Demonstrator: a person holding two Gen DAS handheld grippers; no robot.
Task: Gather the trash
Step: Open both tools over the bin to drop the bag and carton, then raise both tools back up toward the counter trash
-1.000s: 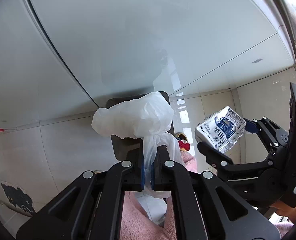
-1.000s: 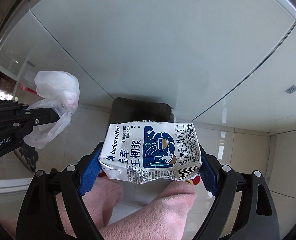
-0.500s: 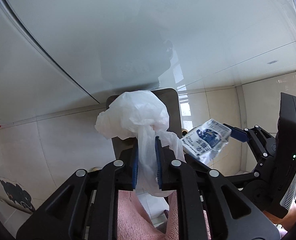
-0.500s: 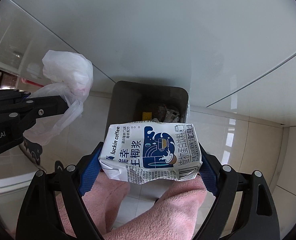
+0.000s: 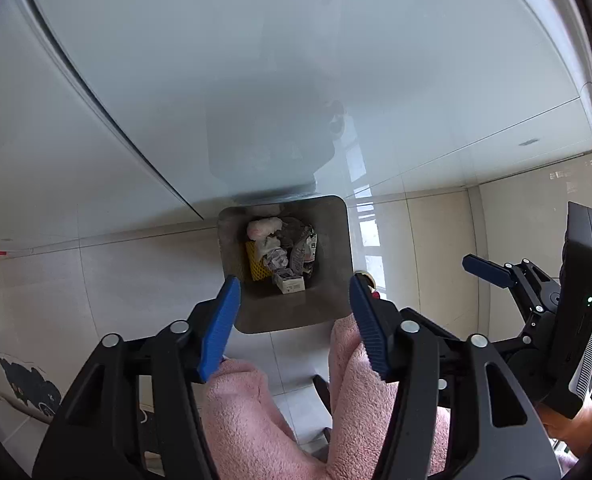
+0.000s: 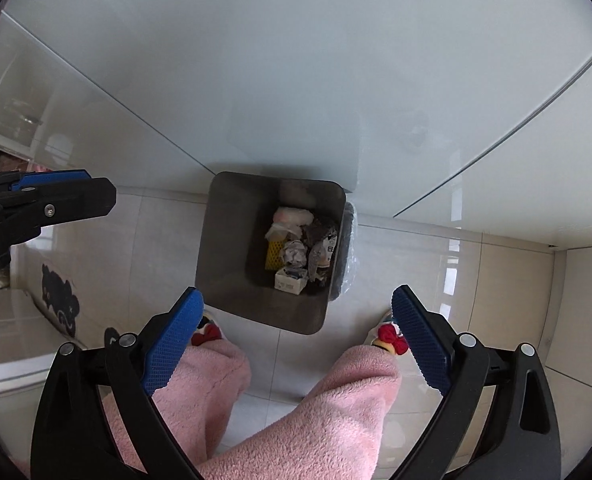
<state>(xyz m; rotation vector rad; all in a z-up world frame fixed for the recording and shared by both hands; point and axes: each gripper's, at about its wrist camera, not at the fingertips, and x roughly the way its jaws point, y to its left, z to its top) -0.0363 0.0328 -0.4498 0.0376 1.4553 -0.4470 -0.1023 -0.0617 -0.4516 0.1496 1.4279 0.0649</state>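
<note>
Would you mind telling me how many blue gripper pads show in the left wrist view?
3. Two belong to the left gripper, one pad left of the trash bin and one right of it. The third is on the right gripper; its other pad is hidden.

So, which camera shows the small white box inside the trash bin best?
The right wrist view: the white box lies unobstructed near the bin's front wall, with the surrounding trash clear. In the left wrist view the same box is also visible between the open left claw's pads, but smaller and less distinct.
</note>
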